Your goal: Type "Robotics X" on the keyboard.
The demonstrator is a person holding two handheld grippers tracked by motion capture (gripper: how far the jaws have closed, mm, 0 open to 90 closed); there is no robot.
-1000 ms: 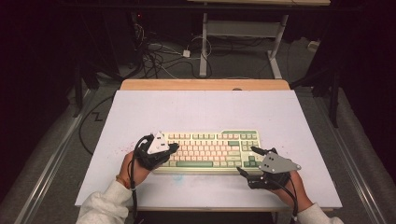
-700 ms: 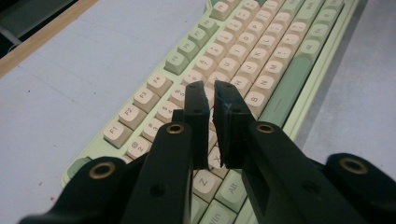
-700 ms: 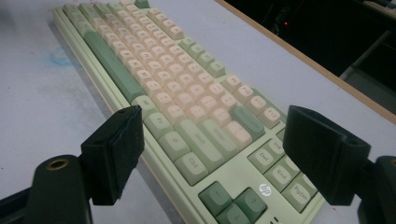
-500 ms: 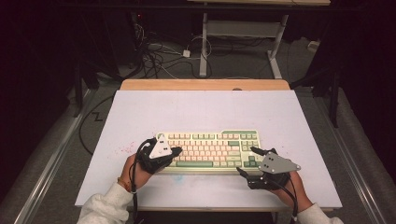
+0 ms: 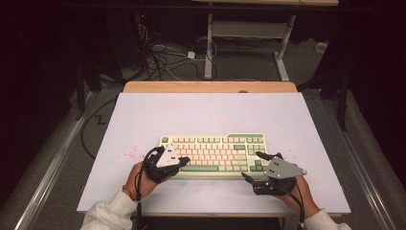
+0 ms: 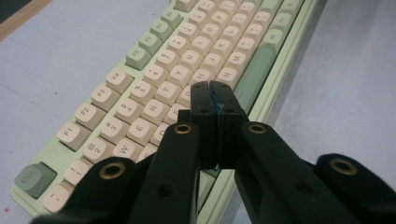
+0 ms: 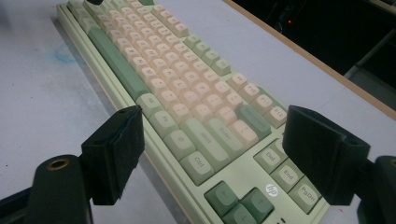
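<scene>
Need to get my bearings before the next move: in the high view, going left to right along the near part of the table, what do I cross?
Left gripper, shut → keyboard → right gripper, open.

Keyboard [image 5: 214, 151] is sitting as the one obstacle on the table [image 5: 206, 112], taking up the near middle strip between the left gripper [image 5: 179, 163] and right gripper [image 5: 253, 166], while the far half and both side margins are lying open for passing.
</scene>
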